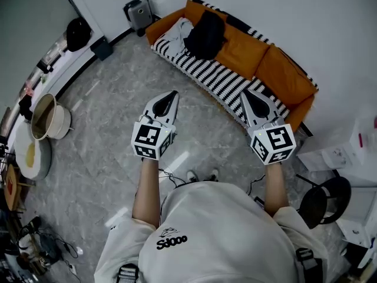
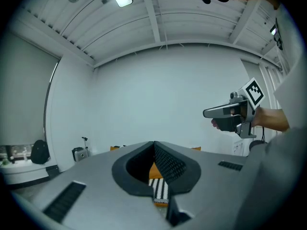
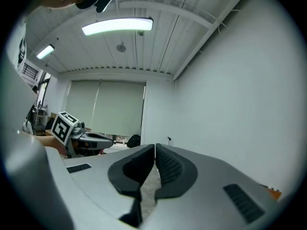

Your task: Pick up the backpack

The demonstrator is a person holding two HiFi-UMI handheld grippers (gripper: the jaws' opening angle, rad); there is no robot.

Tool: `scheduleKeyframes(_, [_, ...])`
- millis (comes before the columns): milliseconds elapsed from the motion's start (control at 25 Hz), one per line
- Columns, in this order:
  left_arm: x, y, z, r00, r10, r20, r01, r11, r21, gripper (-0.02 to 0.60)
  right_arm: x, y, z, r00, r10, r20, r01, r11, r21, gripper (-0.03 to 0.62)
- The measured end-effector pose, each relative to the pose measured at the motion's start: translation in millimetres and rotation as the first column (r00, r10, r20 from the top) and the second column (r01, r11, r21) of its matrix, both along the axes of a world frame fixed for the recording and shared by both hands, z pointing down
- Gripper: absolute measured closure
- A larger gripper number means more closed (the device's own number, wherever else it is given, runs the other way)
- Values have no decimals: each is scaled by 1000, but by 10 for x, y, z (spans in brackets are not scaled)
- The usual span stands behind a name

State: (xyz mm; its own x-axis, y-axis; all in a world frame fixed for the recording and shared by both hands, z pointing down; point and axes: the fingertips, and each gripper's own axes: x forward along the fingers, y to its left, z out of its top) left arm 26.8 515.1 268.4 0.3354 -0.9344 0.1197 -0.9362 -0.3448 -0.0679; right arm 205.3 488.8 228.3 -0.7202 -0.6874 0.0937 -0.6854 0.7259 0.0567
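Observation:
The black backpack lies slumped on the orange sofa, on a black-and-white striped blanket. Both grippers are held out level over the grey floor, short of the sofa, and neither touches the backpack. My left gripper is shut with nothing between its jaws; in the left gripper view its closed tips frame a sliver of the striped blanket. My right gripper is also shut and holds nothing, and its tips point at a bare white wall. The backpack appears in neither gripper view.
A small grey suitcase and a dark bin stand by the back wall. A round tub and a cluttered counter line the left side. A black stool and white boxes stand on the right.

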Motion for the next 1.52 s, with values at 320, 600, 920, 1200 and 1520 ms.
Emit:
scheduleKeyframes(320, [-347,50,110,1000,3,2,-3,1000,-15,560,-301,69,24,1000,6,30,-5,999,-39,559])
scheduleKeyframes(600, [-688,18,181,1000,-20,20,20,999,-31,560,-630,64,125,1000,-8,-18,7,998,-59,560])
scheduleKeyframes(920, [-862,-260,335,1000,-19,18,20,998,-62,560,-825,-247,233,1000,-17,7,18,997,-71,560])
scheduleKeyframes(1200, [-1011,-844,446,1000,-16,14,17,998,-67,560,-1016,-889,348,999,-22,47,26,996,-81,560])
scheduleKeyframes(1520, [-1190,-1974,550,999,-38,8,39,995,-90,560,-1136,-2081,491,999,-27,23,29,996,-85,560])
